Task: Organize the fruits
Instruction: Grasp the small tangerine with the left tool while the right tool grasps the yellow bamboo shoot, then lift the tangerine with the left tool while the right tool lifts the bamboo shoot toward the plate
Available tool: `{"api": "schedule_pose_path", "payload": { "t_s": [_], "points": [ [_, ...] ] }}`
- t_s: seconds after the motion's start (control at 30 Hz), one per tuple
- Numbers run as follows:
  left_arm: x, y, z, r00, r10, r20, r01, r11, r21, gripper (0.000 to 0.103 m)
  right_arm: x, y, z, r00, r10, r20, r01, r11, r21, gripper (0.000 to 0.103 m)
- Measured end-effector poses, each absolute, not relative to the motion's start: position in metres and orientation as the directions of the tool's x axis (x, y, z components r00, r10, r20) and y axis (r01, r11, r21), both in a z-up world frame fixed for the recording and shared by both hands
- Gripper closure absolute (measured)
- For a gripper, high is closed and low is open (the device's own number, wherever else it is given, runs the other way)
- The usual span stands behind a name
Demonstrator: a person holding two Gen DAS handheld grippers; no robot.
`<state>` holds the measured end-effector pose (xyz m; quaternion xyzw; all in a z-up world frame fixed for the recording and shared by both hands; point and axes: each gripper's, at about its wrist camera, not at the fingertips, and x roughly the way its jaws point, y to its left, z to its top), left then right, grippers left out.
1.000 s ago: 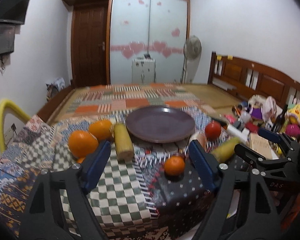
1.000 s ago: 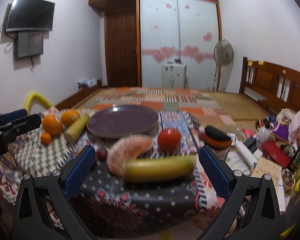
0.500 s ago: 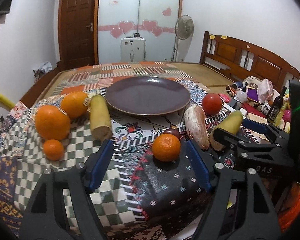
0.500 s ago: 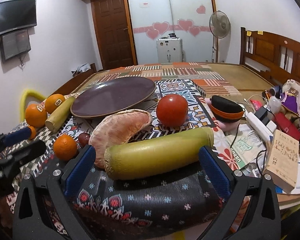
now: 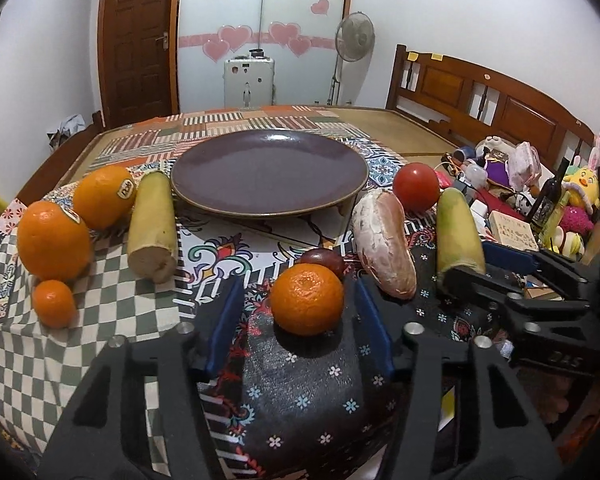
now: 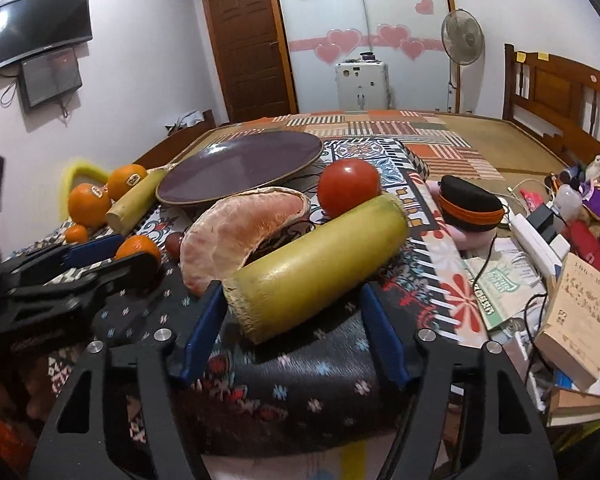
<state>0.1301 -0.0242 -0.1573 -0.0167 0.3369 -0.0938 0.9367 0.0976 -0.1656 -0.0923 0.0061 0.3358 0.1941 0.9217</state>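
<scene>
Both tongs advanced: left tongs [image 5: 296, 300] bracket mandarin [image 5: 306, 299], unclamped.

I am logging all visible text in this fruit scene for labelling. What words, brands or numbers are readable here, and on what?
"DAS": embossed on the black body of the right gripper, seen from the left wrist view.
Stickers on the two large oranges: print too small to read.
Tan book: characters too blurred to read.
Green-printed paper: lettering not legible.
Wall screen: any logo is too small to read.
</scene>
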Motion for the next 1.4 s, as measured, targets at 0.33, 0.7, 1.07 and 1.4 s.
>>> {"api": "schedule_pose_path", "payload": {
  "t_s": [0.33, 0.7, 1.07, 1.4],
  "points": [
    [0.131, -0.028, -0.162, 0.737, -0.215, -0.641, 0.183, 0.976, -0.118, 0.067, 0.087, -0.177, -0.076, 0.717, 0.322, -0.619, -0.338, 0.936, 0.097, 0.038],
    [0.109, -0.007, -0.146, 0.775, -0.165, -0.61, 0.143, 0.986, -0.085, 0.067, 0.133, -0.173, -0.077, 0.723, 0.32, -0.613, -0.254, 0.947, 0.195, 0.038],
    [0.096, 0.004, -0.146, 0.787, -0.15, -0.598, 0.131, 0.988, -0.076, 0.067, 0.154, -0.165, -0.098, 0.657, 0.32, -0.682, -0.238, 0.947, 0.215, 0.029],
    [0.089, 0.007, -0.141, 0.798, -0.145, -0.585, 0.122, 0.989, -0.079, 0.067, 0.128, -0.176, -0.074, 0.635, 0.334, -0.696, -0.346, 0.929, 0.13, 0.065]
  ]
}}
